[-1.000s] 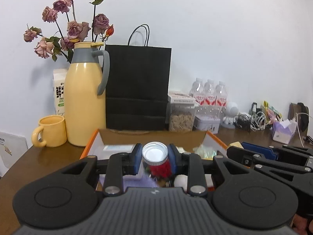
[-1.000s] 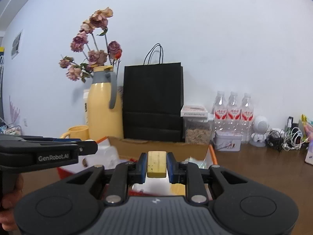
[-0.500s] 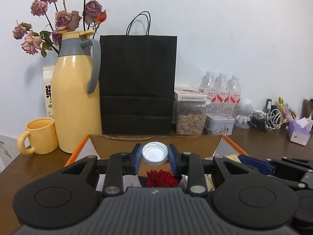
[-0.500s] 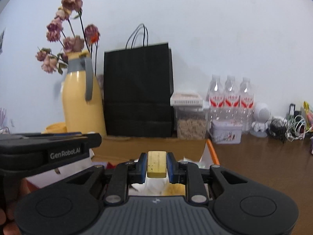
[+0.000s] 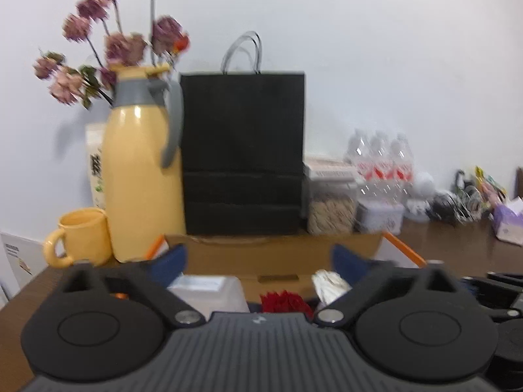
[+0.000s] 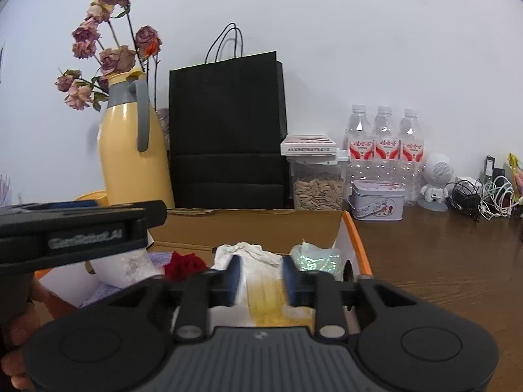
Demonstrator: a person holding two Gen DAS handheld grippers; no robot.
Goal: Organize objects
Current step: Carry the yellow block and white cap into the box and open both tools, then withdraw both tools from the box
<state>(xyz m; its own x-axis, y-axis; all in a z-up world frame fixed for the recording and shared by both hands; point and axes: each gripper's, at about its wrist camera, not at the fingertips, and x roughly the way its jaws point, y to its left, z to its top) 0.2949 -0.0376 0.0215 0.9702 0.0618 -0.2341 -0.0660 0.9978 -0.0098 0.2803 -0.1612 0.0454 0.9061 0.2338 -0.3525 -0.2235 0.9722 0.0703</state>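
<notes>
Left claw: I see its blue pads spread wide with nothing between them, above the cardboard box; this view is blurred.
Right claw: I read its fingers as parted, a blurred yellow streak in the gap; I cannot tell whether the pads touch it.
Box contents: from my right camera, a red flower at 10 o'clock of the claw, crumpled white paper at 12, a green shiny packet at 1.
Beyond the box: a black paper bag at 12 o'clock, a yellow jug with dried flowers at 10, water bottles at 2.
</notes>
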